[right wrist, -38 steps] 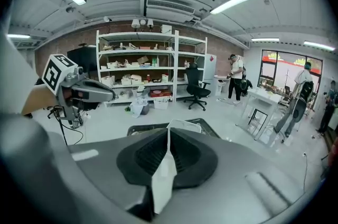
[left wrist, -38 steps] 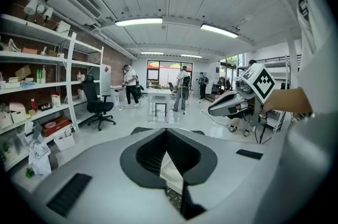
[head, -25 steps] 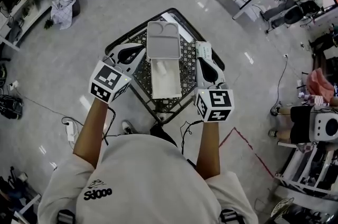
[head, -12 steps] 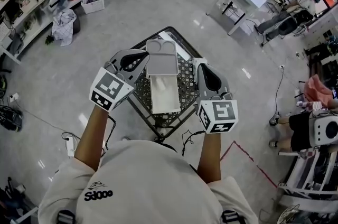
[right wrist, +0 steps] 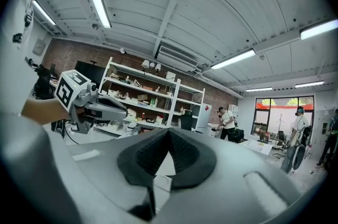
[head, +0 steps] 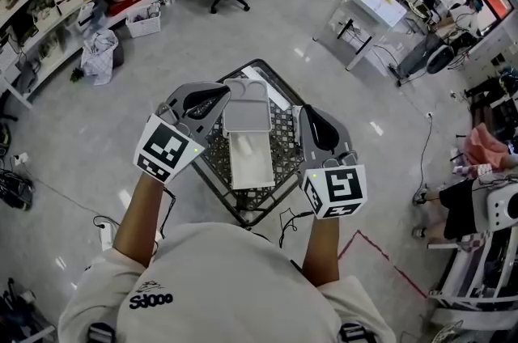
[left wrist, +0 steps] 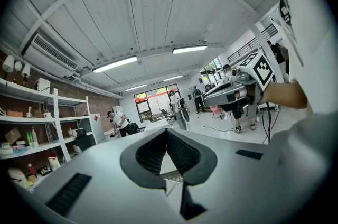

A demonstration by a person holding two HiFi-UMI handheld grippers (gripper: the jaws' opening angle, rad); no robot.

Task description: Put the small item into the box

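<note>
Shirt print [head: 150, 298] is too small to be read surely. Left gripper [left wrist: 167, 131] and right gripper [right wrist: 169, 131] are pressed together, empty. The box [head: 249, 163] is seen on the table [head: 288, 128] between them; the small item cannot be located.

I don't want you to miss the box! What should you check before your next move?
1. Top of the white box on the mesh table open: ok.
2. The small item in sight: not ok, no view shows it.
3. Item held in the left gripper: not ok, jaws shut with nothing between them.
4. Item held in the right gripper: not ok, shut and empty too.
5. The grey tray clear of the box's opening: cannot tell, it lies right at the box's far end.
</note>
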